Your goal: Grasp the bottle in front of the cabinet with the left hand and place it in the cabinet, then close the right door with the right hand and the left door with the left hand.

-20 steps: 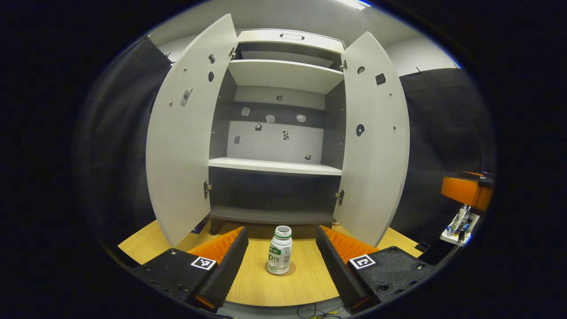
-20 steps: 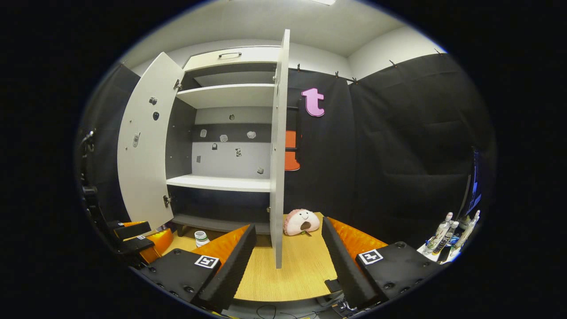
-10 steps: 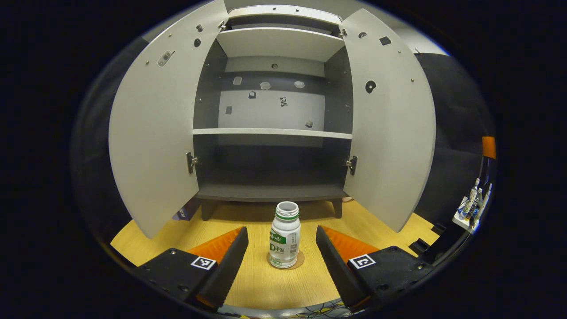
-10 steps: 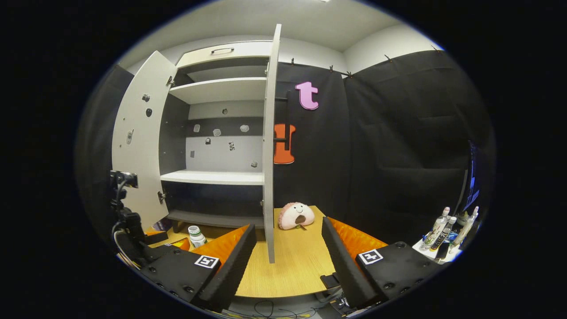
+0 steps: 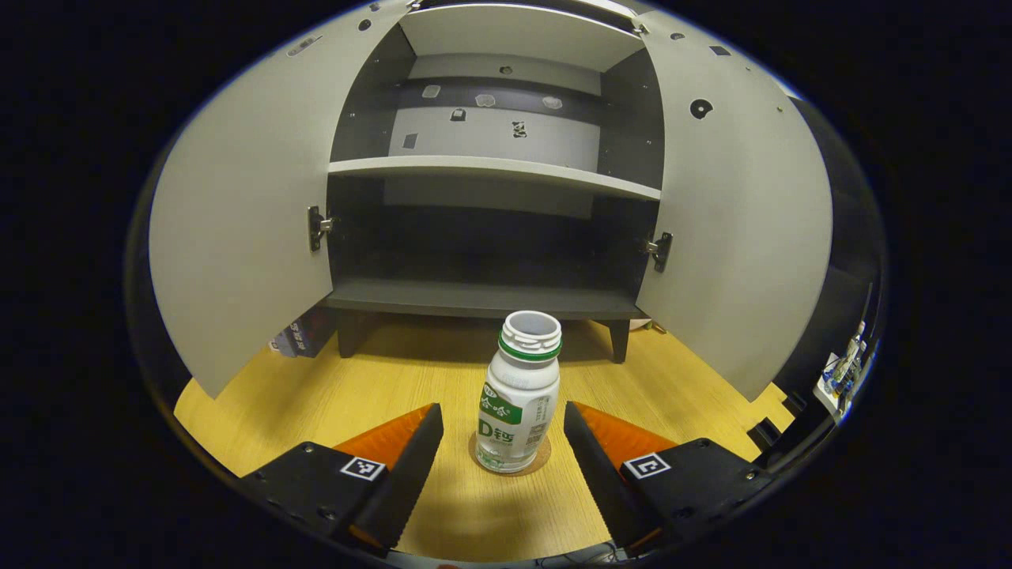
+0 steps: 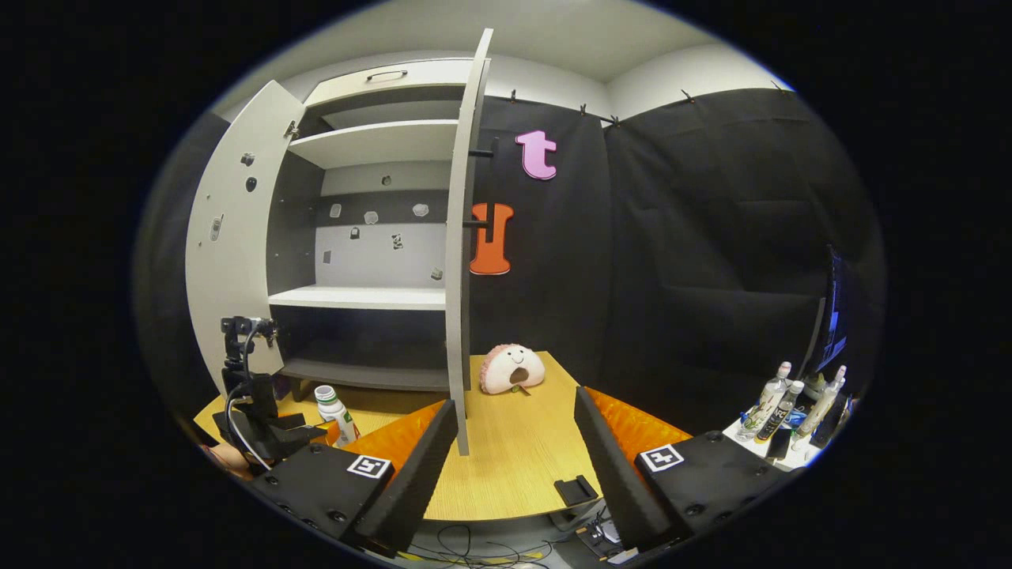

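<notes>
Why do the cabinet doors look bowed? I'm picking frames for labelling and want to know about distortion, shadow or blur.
Left gripper view: fisheye bends both open doors outward; the bottle is sharp and casts a soft shadow toward the camera; the lower cabinet shelf is dim. Right gripper view: the right door's edge curves; the plush toy is evenly lit; no motion blur.

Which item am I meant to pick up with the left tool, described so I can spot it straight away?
Find the tall grey cabinet with both doors swung open on the wooden table. Directly before its bottom shelf stands a small white bottle, upright on a round coaster, between the fingers of the open left tool. Its green neck ring, green label and uncapped mouth set it apart.
</notes>
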`<state>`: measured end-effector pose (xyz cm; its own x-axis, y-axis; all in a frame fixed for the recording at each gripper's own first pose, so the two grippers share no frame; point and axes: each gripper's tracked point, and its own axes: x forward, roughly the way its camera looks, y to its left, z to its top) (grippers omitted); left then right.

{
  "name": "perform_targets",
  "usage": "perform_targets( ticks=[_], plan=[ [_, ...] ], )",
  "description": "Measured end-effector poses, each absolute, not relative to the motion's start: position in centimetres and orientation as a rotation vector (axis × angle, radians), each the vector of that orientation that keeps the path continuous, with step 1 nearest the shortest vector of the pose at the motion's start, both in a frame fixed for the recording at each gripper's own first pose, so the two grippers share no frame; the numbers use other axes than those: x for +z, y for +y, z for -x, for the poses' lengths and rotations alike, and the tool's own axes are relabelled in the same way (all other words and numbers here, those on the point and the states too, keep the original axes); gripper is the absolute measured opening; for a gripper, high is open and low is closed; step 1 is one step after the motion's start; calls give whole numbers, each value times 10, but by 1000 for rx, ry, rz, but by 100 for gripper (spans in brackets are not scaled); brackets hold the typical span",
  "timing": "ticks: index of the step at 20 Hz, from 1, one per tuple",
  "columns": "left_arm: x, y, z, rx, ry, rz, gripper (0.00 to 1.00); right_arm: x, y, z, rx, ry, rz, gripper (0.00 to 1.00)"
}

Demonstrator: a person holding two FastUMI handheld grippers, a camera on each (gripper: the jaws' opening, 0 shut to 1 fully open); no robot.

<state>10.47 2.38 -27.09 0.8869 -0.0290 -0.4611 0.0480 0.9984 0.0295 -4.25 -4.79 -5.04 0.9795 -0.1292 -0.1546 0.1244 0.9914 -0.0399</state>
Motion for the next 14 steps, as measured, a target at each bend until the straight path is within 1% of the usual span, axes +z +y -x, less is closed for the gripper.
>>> perform_targets(
  ticks=[2,3,4,5,11,14],
  plan=[
    [-278,25,-110,-36,492,-33,94,-52,-50,42,-137,164,38,98],
    [-281,25,-112,-35,497,-32,94,-54,-51,42,-140,168,41,90],
    [-284,25,-115,-35,501,-31,94,-55,-52,41,-142,173,40,90],
    [-288,24,-118,-36,507,-28,94,-57,-52,40,-144,178,37,98],
    [-307,24,-128,-32,563,-40,95,-68,-59,37,-166,211,28,98],
    [-305,23,-132,-32,551,-39,95,-68,-62,36,-178,213,32,98]
  ],
)
